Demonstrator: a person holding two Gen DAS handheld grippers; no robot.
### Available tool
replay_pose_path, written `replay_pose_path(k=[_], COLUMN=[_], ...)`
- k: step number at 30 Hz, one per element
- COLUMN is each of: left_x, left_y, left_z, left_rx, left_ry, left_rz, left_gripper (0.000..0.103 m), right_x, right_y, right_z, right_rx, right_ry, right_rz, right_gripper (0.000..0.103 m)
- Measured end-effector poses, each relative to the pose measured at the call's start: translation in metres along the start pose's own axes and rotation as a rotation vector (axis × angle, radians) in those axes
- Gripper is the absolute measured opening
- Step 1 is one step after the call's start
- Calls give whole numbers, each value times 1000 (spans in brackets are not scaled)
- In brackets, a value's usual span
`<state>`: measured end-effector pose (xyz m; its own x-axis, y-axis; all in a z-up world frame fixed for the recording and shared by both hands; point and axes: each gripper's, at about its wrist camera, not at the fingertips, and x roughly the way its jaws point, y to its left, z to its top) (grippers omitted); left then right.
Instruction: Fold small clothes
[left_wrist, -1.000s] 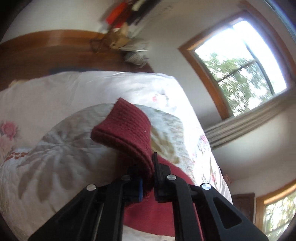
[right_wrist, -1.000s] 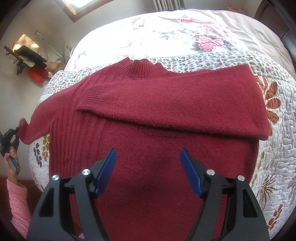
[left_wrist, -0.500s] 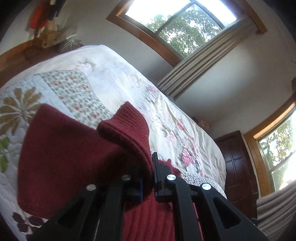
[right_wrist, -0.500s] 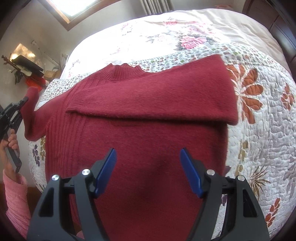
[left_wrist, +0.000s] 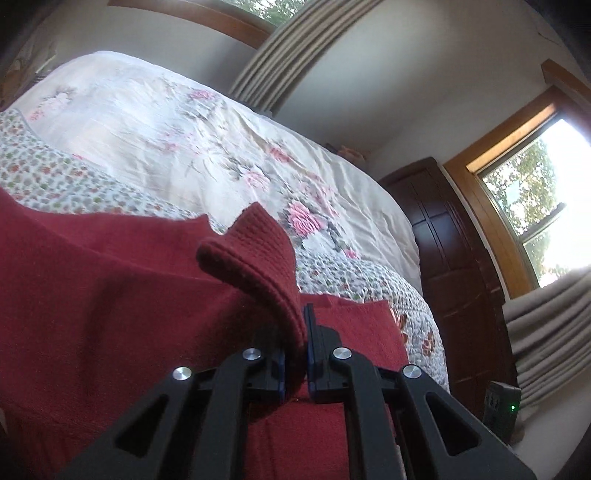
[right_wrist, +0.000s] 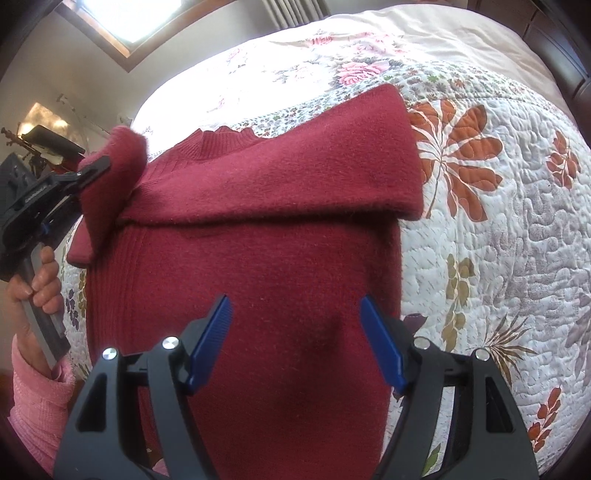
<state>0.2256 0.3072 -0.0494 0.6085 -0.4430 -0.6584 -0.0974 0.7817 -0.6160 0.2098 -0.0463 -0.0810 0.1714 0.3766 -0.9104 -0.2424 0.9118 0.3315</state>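
The left gripper (left_wrist: 306, 332) has its fingers (left_wrist: 314, 339) pressed together on the cuff of a red sweater sleeve (left_wrist: 255, 258) and is raised. A hand (right_wrist: 35, 280) in a pink sleeve (right_wrist: 35, 406) grips its handle. The right gripper (right_wrist: 295, 332) hovers with fingers (right_wrist: 212, 332) spread wide, holding nothing.

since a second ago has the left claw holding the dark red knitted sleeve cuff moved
Yes. In the right wrist view the left claw has carried the dark red knitted sleeve cuff up and inward, toward the sweater's ribbed collar.

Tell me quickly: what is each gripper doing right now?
Left gripper: closed on the sweater's sleeve cuff.
Right gripper: open, empty, above the red sweater.
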Motion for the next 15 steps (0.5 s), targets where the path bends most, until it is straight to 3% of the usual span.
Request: replay_pose_path(k=[3,7,12,15], left_x=[31,63,65,57], left_y=[-6,-7,-29,-26], left_z=[-8,-26,-42,-42], left_rx=[30,24,129,104], left_ry=[84,203,234,277], left_rz=[21,10,-15,-65], left_gripper=[8,19,32,36], right_x=[3,5,6,2], right_y=[-5,-10,-15,-16], right_z=[-2,-5,-5,-3], right_rx=[8,11,16,14], right_ry=[7,12,15,9], right_rz=[13,21,16,17], right_gripper=[72,72,72,72])
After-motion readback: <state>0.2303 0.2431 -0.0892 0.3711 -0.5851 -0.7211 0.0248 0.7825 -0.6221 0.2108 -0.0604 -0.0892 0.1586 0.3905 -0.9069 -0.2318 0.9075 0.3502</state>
